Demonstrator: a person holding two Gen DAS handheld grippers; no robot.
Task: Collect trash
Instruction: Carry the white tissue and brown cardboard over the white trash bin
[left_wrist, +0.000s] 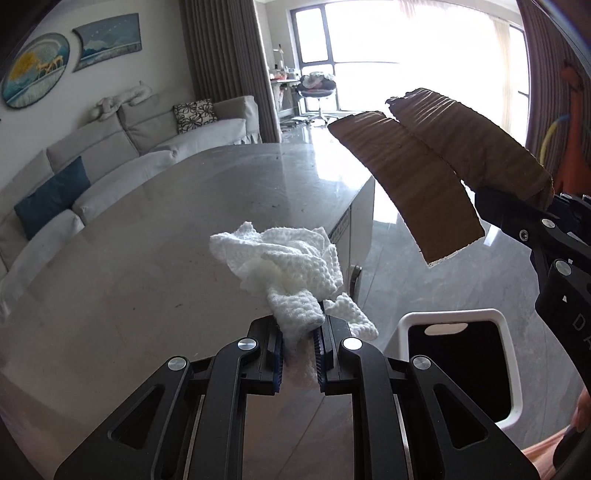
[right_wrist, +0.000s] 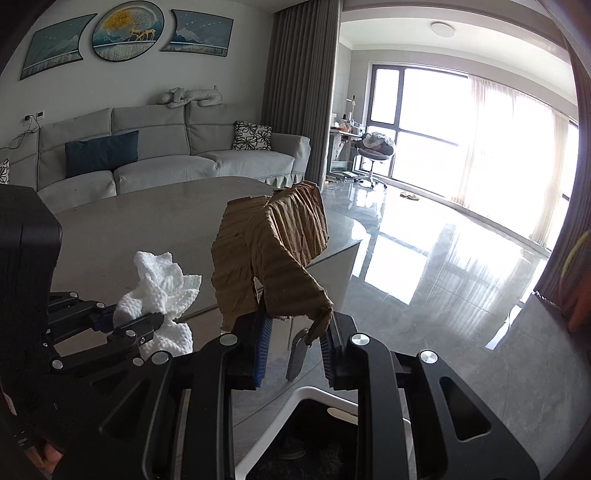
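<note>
My left gripper is shut on a crumpled white paper towel and holds it just above the grey table, near its right edge. It also shows in the right wrist view. My right gripper holds a torn piece of brown cardboard by its lower edge; its jaws stand partly apart around the bent cardboard. The cardboard hangs in the air right of the table, above a white bin with a dark inside. The bin's rim shows directly under my right gripper.
A grey sofa with cushions stands behind the table. The glossy tiled floor spreads to the right toward bright windows. A chair piled with things stands by the window. Curtains hang at the far right.
</note>
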